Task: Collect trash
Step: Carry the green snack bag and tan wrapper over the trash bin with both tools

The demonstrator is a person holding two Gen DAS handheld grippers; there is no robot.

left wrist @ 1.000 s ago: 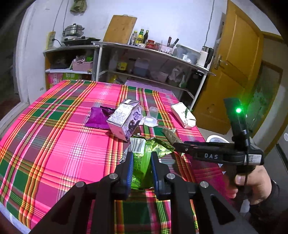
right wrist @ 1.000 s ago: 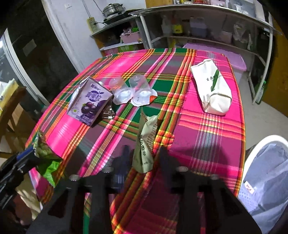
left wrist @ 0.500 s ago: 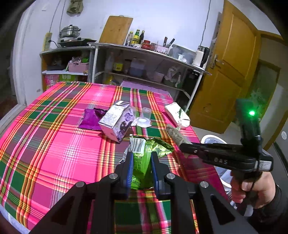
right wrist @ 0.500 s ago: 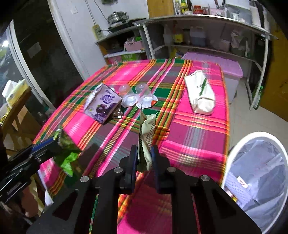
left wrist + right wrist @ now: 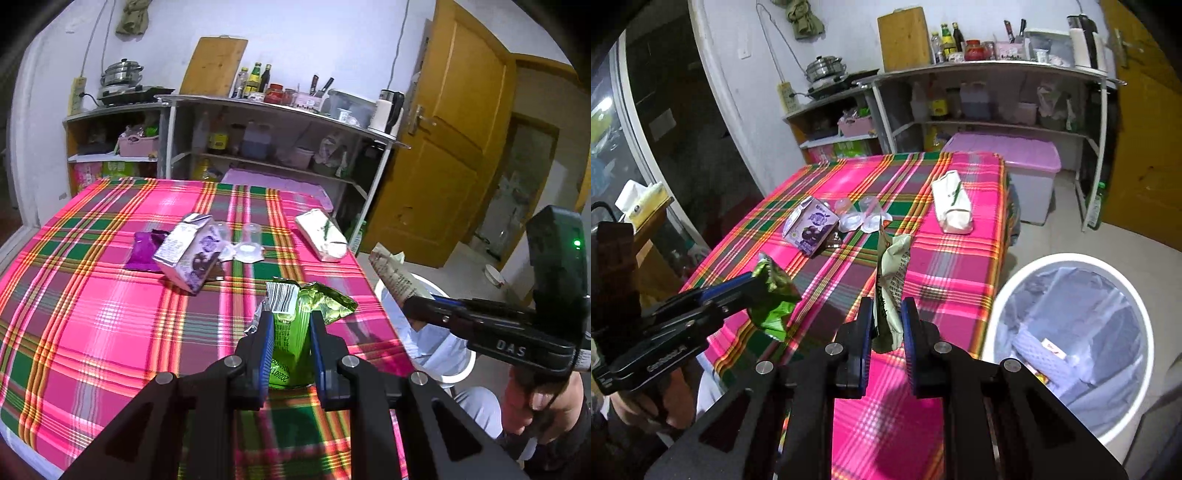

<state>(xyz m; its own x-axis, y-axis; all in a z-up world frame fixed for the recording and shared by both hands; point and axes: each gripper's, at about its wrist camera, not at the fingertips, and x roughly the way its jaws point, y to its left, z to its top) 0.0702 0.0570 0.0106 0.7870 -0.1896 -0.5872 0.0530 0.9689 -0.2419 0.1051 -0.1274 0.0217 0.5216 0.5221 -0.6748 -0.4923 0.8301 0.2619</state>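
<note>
A: L tool (image 5: 291, 350) clenched on the crinkly green foil snack wrapper (image 5: 295, 325), held up just above the pink-green plaid cloth counter (image 5: 92, 314). R tool (image 5: 888, 328) clamped on the pale long paper-look wrapper (image 5: 892, 280), also in the air, near the counter edge.

B: Bin?

A: White round bin w/ clear liner (image 5: 1067, 332) on the floor beside the counter, R side. Step, imo: carry both over & drop.

B: Tips?

A: Get each wrapper fully over the opening before letting go; light foil can drift, so go low. One tool at a time so they don't bump.

B: Left on the counter?

A: Purple milk carton (image 5: 812, 227), clear jelly cups (image 5: 864, 218), white pack (image 5: 951, 206), purple wrapper (image 5: 142, 251).
</note>
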